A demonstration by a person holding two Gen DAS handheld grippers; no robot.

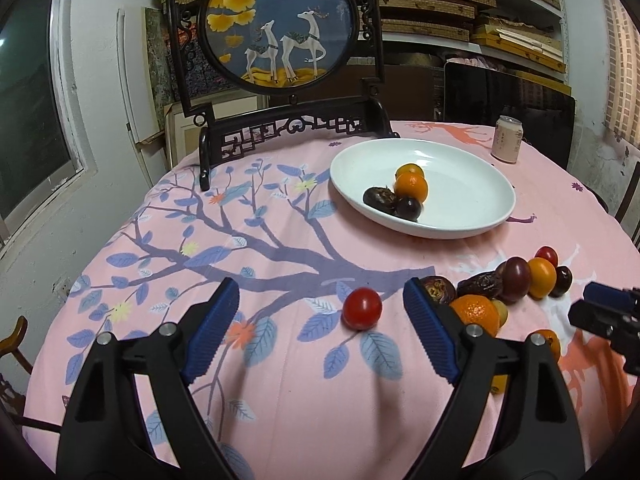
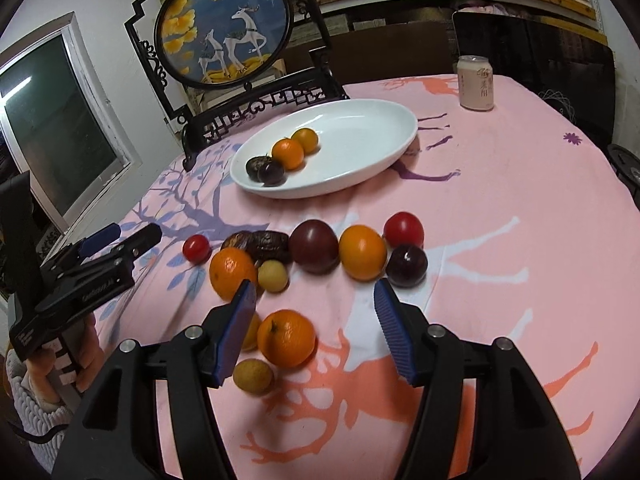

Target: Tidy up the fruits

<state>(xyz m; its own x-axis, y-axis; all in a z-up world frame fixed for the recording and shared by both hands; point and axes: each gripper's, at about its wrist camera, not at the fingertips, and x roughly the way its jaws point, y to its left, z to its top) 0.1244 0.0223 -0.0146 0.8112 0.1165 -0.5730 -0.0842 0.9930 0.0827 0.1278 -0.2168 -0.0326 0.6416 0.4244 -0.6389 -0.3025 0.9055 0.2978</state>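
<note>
While both grippers gape empty, the left gripper (image 1: 320, 328) frames the tomato (image 1: 362, 308) at lower centre; centre it, squeeze gently, then carry it to the plate (image 1: 472, 216) at upper right.

The right gripper (image 2: 316, 320) hovers over an orange (image 2: 286, 338).

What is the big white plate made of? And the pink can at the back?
The white plate looks like glazed ceramic: smooth, glossy, with soft light reflections on its rim, though it could be melamine. The pink can looks like thin metal, probably aluminium, with a silvery rolled top edge and a printed matte wrap.
</note>
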